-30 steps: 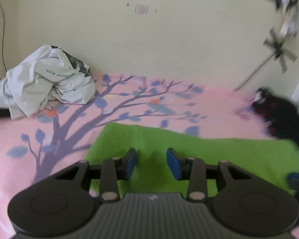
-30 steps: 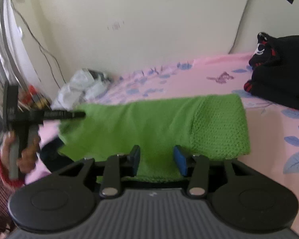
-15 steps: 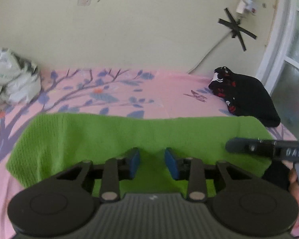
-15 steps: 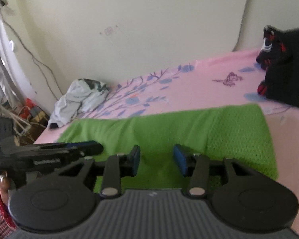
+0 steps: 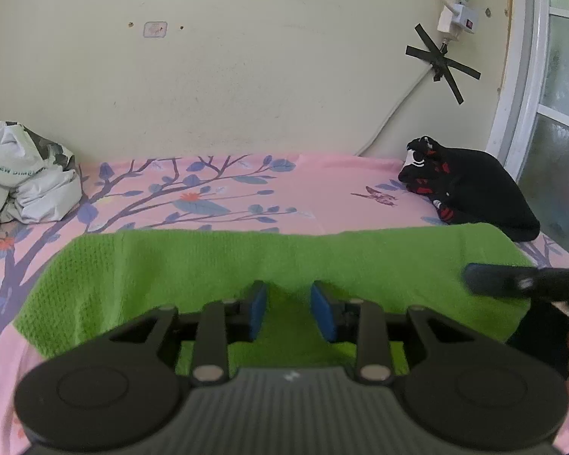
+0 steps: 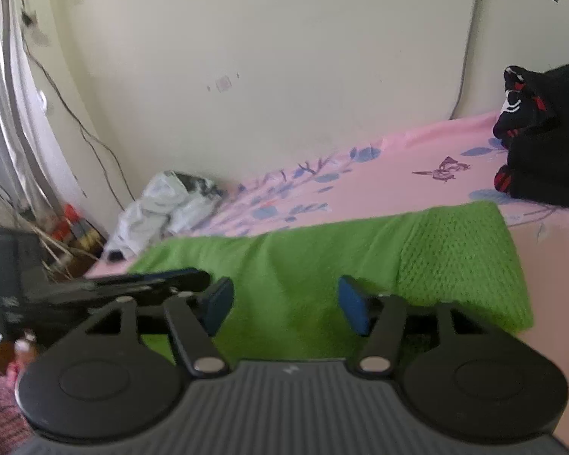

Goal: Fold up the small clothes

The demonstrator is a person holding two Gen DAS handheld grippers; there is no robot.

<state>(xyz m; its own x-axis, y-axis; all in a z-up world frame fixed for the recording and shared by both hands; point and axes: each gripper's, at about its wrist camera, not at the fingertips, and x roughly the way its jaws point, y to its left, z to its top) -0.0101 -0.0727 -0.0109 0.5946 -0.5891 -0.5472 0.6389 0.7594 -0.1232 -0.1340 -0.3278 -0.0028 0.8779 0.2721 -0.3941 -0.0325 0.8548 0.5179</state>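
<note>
A bright green knitted garment point(image 5: 284, 265) lies folded into a long band across the near part of the bed, which is covered by a pink sheet printed with a purple tree and blue leaves point(image 5: 322, 189). The band runs parallel to the bed's near edge.

The left gripper point(image 5: 285, 313) hangs over the middle of the green knit, its blue-padded jaws narrow with a small gap; green cloth shows between them, but whether the pads press on it cannot be told. The right gripper point(image 6: 284, 303) is over the same band nearer its right end; its jaws have just been opening and stand wide, the knit beneath them and not pinched.

At the bed's far left corner sits a crumpled white garment with dark patches point(image 5: 22, 182); its green lettering reads "NEW DIM", the rest hidden in a fold. At the far right corner lies a black folded garment with red and white markings point(image 5: 466, 193). On the wall is a small pale sticker point(image 5: 155, 29), its mark too small to read
</note>
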